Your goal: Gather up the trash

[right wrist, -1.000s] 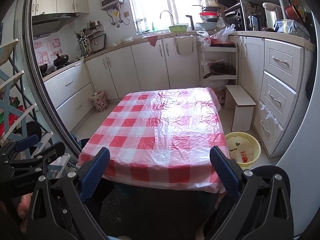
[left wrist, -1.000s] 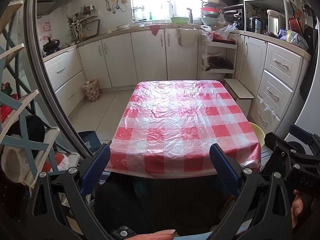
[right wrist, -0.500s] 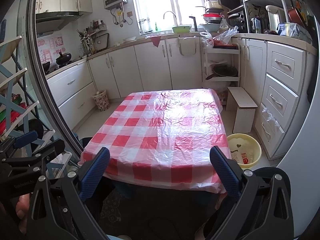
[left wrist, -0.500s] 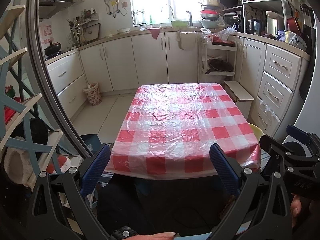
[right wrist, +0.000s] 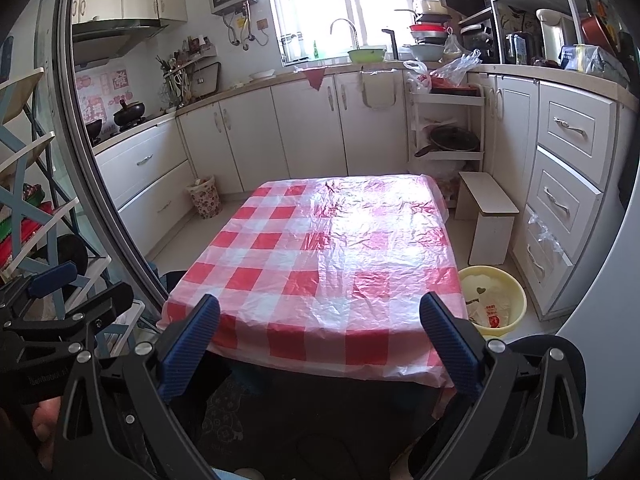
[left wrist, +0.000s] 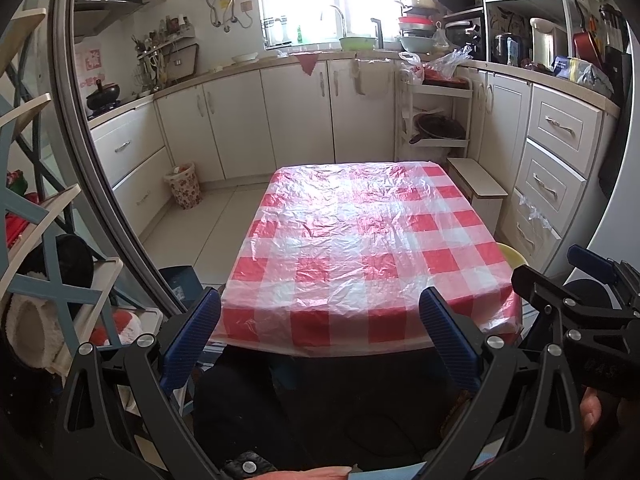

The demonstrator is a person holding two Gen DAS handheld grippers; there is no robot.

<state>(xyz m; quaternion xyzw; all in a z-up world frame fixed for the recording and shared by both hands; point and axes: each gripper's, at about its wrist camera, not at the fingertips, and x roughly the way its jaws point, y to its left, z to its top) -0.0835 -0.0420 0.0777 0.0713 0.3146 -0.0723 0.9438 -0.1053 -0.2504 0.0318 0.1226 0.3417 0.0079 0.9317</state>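
- Two grippers, both held short of the desk's near edge: left gripper [left wrist: 320, 320] with fingers spread wide and nothing between them; right gripper [right wrist: 320, 322] likewise spread and empty.
- Task's thing: no loose trash shows on the desk. A floral waste basket [left wrist: 183, 185] stands on the floor at left, against the lower cabinets. The only candidate scraps I can make out are wrappers in the yellow basin [right wrist: 494, 304] on the floor just right of the desk; what they are is too small to tell.
- Risk, left: a rack [left wrist: 48, 216] crowds that side; a wide swing could clip it.
- Risk, centre: the thin checked plastic cover [left wrist: 360, 248] is wrinkled and loose; a fingertip dragged across could snag it and pull it off the desk [right wrist: 304, 360].
- Risk, right: reaching low for the basin passes the desk corner and a small stool [right wrist: 486, 216]; a bump is likely.
- Room: kitchen, white cabinets on three sides, stove left, window and sink centre, cluttered shelves right.
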